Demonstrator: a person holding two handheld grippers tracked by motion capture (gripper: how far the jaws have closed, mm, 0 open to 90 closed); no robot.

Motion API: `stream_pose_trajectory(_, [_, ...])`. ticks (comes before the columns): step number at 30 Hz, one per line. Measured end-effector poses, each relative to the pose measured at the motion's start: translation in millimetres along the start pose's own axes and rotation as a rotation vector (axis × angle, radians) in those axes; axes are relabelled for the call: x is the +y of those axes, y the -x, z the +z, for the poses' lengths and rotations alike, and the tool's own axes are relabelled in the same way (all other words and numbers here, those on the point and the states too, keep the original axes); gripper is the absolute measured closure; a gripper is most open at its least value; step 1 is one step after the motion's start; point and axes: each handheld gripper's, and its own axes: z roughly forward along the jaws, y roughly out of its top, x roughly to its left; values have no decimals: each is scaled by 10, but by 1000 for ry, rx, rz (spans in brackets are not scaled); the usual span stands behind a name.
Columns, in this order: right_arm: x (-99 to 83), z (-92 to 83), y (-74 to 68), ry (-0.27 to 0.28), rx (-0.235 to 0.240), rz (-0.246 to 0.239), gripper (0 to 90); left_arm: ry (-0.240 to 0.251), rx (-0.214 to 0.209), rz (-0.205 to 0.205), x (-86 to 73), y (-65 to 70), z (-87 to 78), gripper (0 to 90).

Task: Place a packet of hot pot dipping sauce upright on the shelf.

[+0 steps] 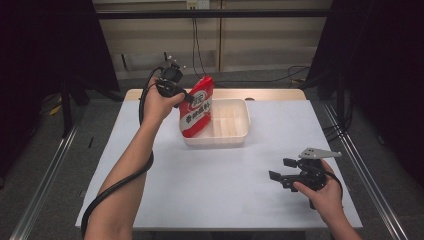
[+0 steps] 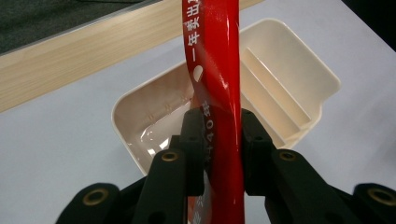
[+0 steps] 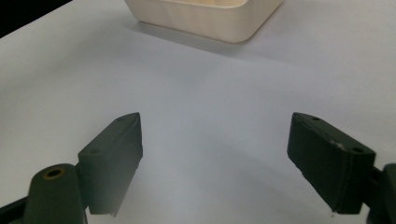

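A red snack packet (image 1: 196,107) with white lettering stands tilted, its lower end in the left compartment of a cream divided tray (image 1: 235,137). My left gripper (image 1: 183,97) is raised at the packet's left edge near the top. In the left gripper view the black jaws of that gripper (image 2: 222,116) flank the red packet (image 2: 215,56), with both pads touching it, above the tray (image 2: 299,51). My right gripper (image 1: 280,168) rests low over the table at the front right, jaws wide apart. The right gripper view shows this gripper (image 3: 215,135) with nothing between its jaws.
The tray sits at the back middle of a white table (image 1: 210,185), whose wooden back edge (image 1: 270,94) lies just behind it. A cable (image 1: 115,187) trails from the left gripper along the forearm. The tray's near wall (image 3: 205,21) lies beyond the right gripper.
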Motion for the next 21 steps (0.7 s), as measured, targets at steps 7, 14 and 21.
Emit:
stream_pose_trajectory(7, [1,11,-1,-5,5,7,184,-7,10,13,0,5,-7,692])
stream_pose_trajectory(14, [-7,44,-10,-16,7,6,184,3,16,-2,-3,18,-14,671])
stream_pose_trajectory(21, [-5,39,-17,-15,10,3,184,11,29,-14,-5,35,-18,626])
